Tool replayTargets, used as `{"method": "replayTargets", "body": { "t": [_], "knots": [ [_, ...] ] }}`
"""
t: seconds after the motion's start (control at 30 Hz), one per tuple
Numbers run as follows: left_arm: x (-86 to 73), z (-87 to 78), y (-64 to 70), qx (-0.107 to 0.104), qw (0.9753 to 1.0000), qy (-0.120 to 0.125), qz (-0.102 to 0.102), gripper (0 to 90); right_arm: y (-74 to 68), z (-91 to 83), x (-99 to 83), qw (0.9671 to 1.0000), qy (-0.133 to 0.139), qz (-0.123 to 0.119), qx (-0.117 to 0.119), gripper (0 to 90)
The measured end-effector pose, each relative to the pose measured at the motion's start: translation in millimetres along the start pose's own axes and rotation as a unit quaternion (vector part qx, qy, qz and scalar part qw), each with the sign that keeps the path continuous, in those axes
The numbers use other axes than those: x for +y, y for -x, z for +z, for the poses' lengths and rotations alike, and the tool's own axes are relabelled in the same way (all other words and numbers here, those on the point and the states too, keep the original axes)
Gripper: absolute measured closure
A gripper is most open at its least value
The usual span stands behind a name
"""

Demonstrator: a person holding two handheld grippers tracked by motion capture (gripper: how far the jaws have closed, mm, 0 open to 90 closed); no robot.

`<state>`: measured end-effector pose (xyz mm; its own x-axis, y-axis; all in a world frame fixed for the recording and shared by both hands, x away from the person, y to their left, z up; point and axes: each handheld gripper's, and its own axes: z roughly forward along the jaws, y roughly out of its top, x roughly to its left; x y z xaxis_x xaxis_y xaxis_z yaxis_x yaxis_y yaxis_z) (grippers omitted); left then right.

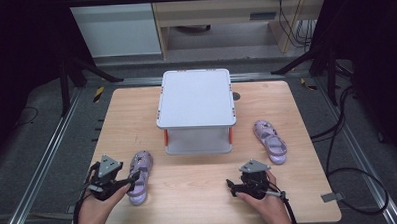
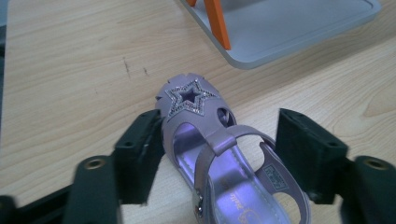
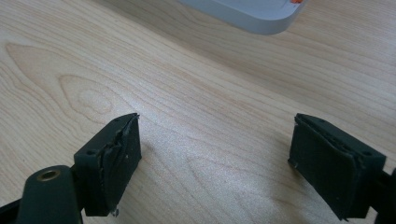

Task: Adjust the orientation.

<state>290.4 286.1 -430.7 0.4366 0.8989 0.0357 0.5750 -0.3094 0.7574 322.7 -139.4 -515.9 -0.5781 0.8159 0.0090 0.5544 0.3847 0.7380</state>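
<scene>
Left gripper view: left gripper (image 2: 219,158) spread wide around near sandal (image 2: 219,154), one jaw touching its side, not yet clamped. Right gripper (image 3: 215,163) wide, empty over bare table (image 3: 187,93). Second sandal (image 1: 270,141) lying right of small grey shelf (image 1: 196,99). Probably shelving both; nothing shelved yet.
</scene>
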Motion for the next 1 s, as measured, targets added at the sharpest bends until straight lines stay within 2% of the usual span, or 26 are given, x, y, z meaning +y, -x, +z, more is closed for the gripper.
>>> {"method": "replayTargets", "body": {
  "t": [0.23,0.33,0.43,0.5,0.57,0.73,0.77,0.87,1.0],
  "knots": [
    [-12.5,2.4,-2.2,0.009,0.9998,-0.016,0.001,43.1,-0.1,-0.1,-0.1,1.0000,0.000,0.000,0.000,16.6],
    [-19.1,6.1,-6.9,0.015,0.9996,-0.023,-0.009,42.8,-0.1,-0.3,-0.2,1.0000,0.000,0.000,0.000,16.6],
    [-25.2,12.6,-9.7,0.012,0.9992,-0.034,-0.016,43.7,0.0,-0.2,-0.2,1.0000,0.000,-0.001,0.000,16.6],
    [-27.4,17.1,-9.0,0.009,0.9991,-0.042,-0.009,47.6,-0.1,-0.2,-0.2,1.0000,0.000,0.000,0.000,16.6],
    [-28.1,19.6,-9.7,0.008,0.9990,-0.043,-0.008,55.4,-0.1,-0.2,-0.2,1.0000,0.000,0.000,0.000,16.6],
    [-28.7,18.5,-12.6,-0.009,0.9991,-0.039,-0.016,75.9,-0.1,-0.2,-0.2,1.0000,0.000,0.000,0.000,16.6],
    [-29.4,19.2,-14.1,-0.019,0.9989,-0.034,-0.028,77.0,-0.1,-0.2,-0.2,1.0000,0.000,0.000,0.000,16.5],
    [-27.8,18.3,-15.0,-0.021,0.9988,-0.027,-0.034,78.2,-0.1,-0.2,-0.2,1.0000,0.000,0.000,0.000,16.5],
    [-24.6,17.3,-11.3,-0.020,0.9992,-0.020,-0.028,79.7,0.0,-0.2,-0.2,1.0000,0.000,-0.001,-0.001,16.6]
  ]
}}
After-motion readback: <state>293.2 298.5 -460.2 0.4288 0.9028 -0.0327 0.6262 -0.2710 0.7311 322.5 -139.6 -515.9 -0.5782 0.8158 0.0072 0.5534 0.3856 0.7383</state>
